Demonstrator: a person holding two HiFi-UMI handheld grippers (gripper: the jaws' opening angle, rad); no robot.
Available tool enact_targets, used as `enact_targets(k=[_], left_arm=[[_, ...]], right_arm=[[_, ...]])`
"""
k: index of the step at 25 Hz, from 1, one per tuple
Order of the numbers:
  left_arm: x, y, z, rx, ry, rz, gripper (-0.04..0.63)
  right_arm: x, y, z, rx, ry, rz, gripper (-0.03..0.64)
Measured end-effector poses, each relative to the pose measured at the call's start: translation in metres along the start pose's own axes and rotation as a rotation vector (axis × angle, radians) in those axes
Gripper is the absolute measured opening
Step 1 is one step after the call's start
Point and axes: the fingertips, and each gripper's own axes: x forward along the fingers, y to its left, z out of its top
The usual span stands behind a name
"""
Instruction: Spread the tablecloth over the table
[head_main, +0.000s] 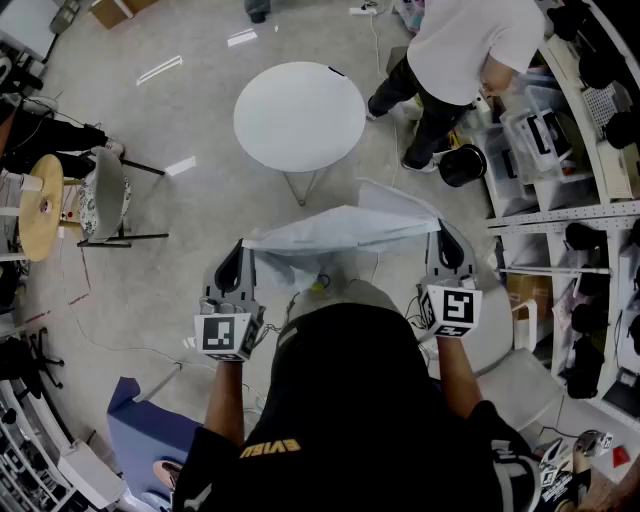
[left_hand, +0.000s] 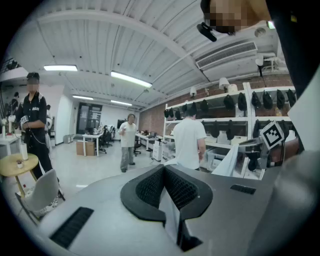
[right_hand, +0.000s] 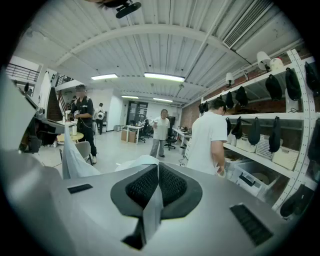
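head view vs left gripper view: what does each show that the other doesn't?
Head view only: the round white table, bare, and the whole tablecloth hanging between the left gripper and right gripper. Left gripper view only: its jaws shut on the cloth's edge, and the ceiling lights. Both: the person in a white shirt, the wall shelves, part of the cloth.

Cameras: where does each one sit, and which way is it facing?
Head view: on the person's head, looking steeply down at the tablecloth held before the round table; torso, forearms, left gripper and right gripper show.
Left gripper view: rides that gripper, facing out across the room; its shut jaws pinch the tablecloth.
Right gripper view: likewise on the other gripper, jaws pinching the tablecloth.
Shared: both gripper views show the person in the white shirt.
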Motion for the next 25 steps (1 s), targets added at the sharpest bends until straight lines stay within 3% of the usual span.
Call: enact_targets(k=[4,10,13,16,25], left_arm=[[-0.013,-0.012,-0.012,0.037,0.018,0.011,0.018],[-0.023,-0.090,-0.013,0.101,0.012,0.061,0.018],[-0.039,-0.109,-0.007,0.065,-0.019,0.110,0.018],[-0.058,-0.118,-0.009,0.046,-0.022,0.154,0.018],[-0.063,-0.106,0.004,0.088,-0.049,0.216,0.018]], right_arm=[[-0.029,-0.022,-0.018,0.033,0.001,-0.039,0.006],[-0.072,-0.062,-0.041,0.034,-0.009,-0.008,0.006],[-0.084,-0.071,-0.052,0.040,-0.003,0.020,0.006],[-0.093,-0.073,-0.056,0.040,-0.022,0.049,0.006],[-0.095,-0.087,-0.047,0.061,-0.090,0.057,0.006]])
